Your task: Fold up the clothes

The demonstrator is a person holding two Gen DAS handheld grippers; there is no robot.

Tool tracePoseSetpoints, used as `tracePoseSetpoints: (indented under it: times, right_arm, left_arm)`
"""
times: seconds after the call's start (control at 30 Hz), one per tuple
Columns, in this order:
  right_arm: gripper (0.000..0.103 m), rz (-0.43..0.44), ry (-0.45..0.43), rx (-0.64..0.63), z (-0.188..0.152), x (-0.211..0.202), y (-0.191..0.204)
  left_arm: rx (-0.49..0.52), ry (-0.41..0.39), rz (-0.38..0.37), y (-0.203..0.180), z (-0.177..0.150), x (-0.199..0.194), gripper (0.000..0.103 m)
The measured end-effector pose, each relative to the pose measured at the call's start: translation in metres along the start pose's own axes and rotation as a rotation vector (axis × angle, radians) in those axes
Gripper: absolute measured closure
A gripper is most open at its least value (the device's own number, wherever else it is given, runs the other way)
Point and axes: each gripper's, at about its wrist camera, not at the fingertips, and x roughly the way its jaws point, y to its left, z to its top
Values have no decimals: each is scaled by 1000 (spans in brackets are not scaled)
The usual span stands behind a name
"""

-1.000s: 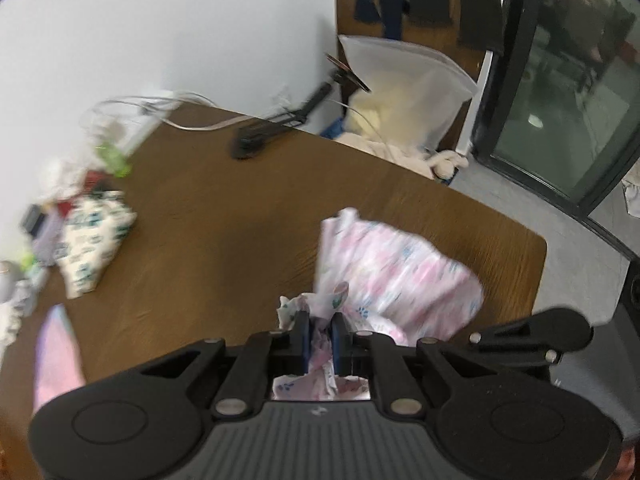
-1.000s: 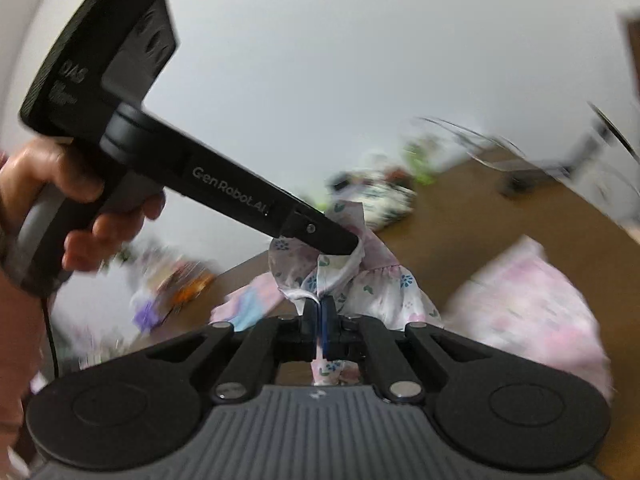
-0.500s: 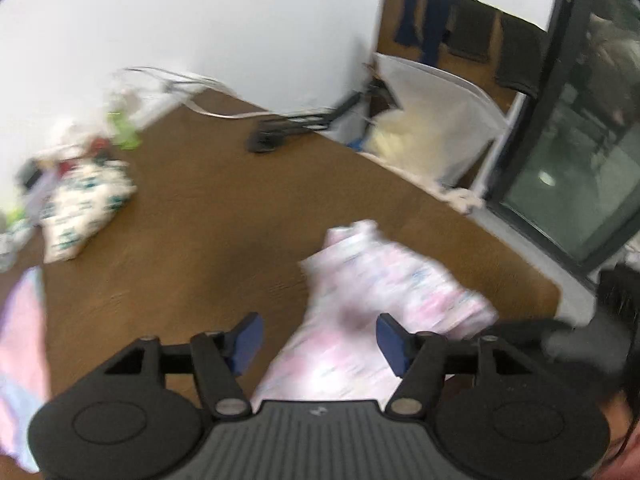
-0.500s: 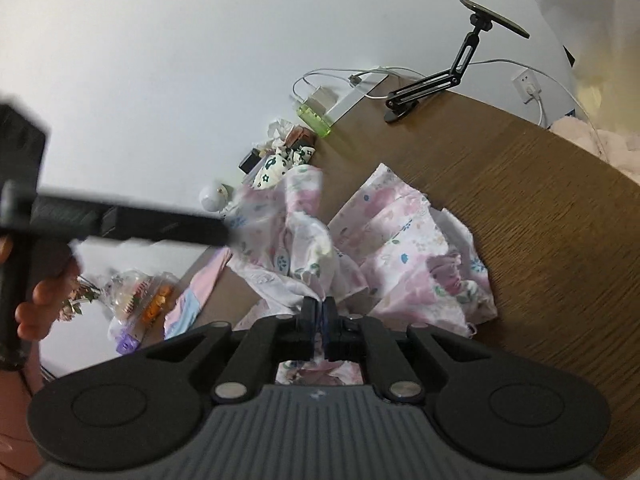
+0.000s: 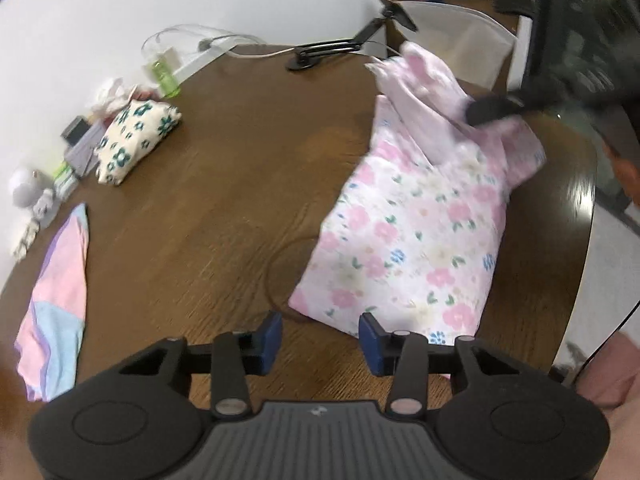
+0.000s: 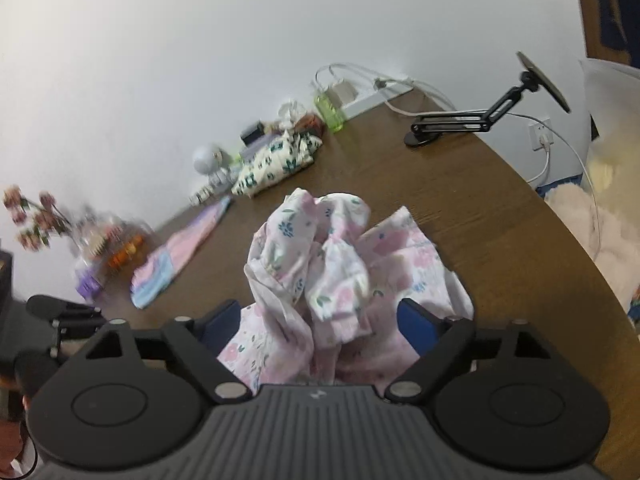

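Lying on the brown counter (image 5: 224,184), the floral garment (image 5: 412,240) is spread flat at its near end and bunched at its far end. Left tool (image 5: 320,338) hangs over the garment's near corner, jaws apart and just narrowing, nothing between them. Right tool (image 6: 320,320) jaws have just swung wide; bunched cloth sits loose between them, unpinched.

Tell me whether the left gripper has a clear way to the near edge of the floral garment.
Probably yes. The left gripper stands open just short of the floral garment, with only bare table between them and nothing lying across that near edge.
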Motion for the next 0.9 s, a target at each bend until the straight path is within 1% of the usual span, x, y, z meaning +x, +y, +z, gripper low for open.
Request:
tracePoseSetpoints:
  times: [0.07, 0.17, 0.23, 0.27, 0.33, 0.37, 0.4, 0.43, 0.47, 0.5, 0.6, 0.63, 0.67, 0.7, 0.77, 0.83, 0.9]
  right_arm:
    - [16, -23, 29, -7, 7, 13, 3]
    - [21, -32, 51, 24, 14, 25, -1]
    - [29, -23, 54, 60, 15, 28, -6]
    - [34, -24, 55, 60, 15, 26, -7]
    - [53, -18, 68, 62, 13, 26, -9]
    - [57, -11, 79, 65, 12, 26, -10]
    - [69, 3, 91, 72, 12, 28, -12]
    - [89, 19, 101, 81, 11, 31, -13]
    - [94, 28, 106, 96, 11, 33, -15]
    - [94, 40, 99, 117, 12, 33, -18]
    - [95, 161, 36, 188, 16, 23, -25]
    - [95, 186, 22, 189, 17, 19, -27]
    - [95, 193, 6, 192, 17, 15, -30]
    - [95, 189, -2, 202, 16, 14, -35]
    - [95, 142, 11, 239, 11, 14, -53]
    - [95, 92, 39, 256, 4, 17, -66]
    - [93, 82, 69, 245, 1, 20, -69]
  left_arm:
    - [17, -59, -3, -6, -6, 0, 67]
    - [56, -152, -8, -17, -12, 1, 68]
    - [74, -169, -17, -26, -12, 5, 70]
    - [83, -164, -30, -30, -11, 10, 70]
    - [91, -144, -50, -34, -10, 21, 72]
    - [93, -136, -56, -35, -10, 25, 72]
    - [93, -128, -60, -35, -10, 28, 73]
    - [91, -120, -63, -36, -10, 31, 74]
    - [89, -112, -67, -36, -11, 34, 75]
    - [88, -108, -69, -36, -11, 36, 75]
    - [75, -109, -70, -36, -12, 37, 75]
    - [71, -108, -70, -36, -12, 38, 75]
    - [68, -106, -71, -35, -13, 38, 75]
    - [64, -108, -72, -35, -13, 39, 75]
    - [58, -112, -73, -35, -14, 39, 75]
    - [55, -115, -73, -35, -14, 39, 75]
    - [56, -113, -69, -36, -14, 38, 75]
